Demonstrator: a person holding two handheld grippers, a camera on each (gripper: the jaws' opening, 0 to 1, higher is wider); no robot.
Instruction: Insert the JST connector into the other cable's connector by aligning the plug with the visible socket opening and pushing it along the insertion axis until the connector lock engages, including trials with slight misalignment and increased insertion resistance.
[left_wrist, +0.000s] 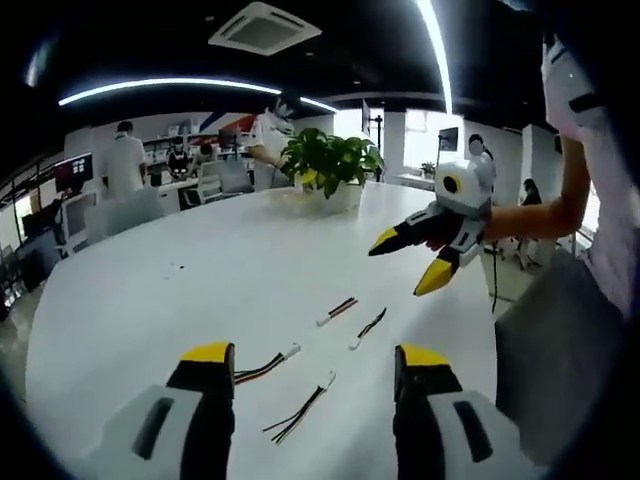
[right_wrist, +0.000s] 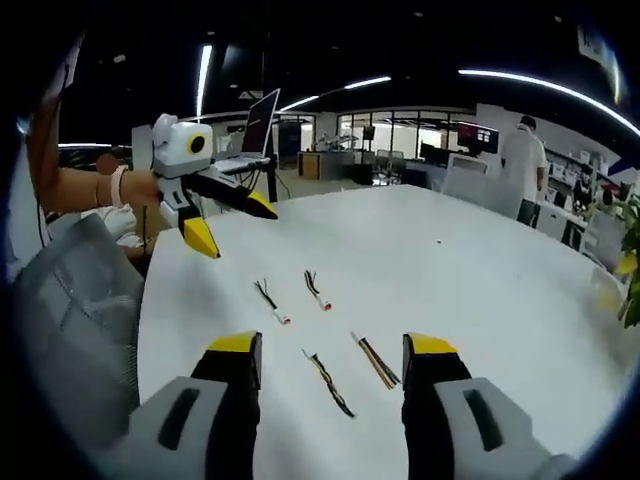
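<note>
Overhead, both grippers, left (left_wrist: 314, 365) and right (right_wrist: 332, 355), hover with jaws released above four short cables (right_wrist: 330, 384) mid white table (right_wrist: 480, 260), edges well apart

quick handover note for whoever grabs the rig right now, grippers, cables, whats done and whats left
Left gripper: open, empty, held above the round white table.
Right gripper: open, empty, also above the table.
Four short wire leads with white JST connectors lie loose and apart on the table: first lead, second lead, third lead, fourth lead.
Done: nothing picked up, no connectors mated.
Left: grasp one plug and one socket lead, line them up, push until the lock engages.
</note>
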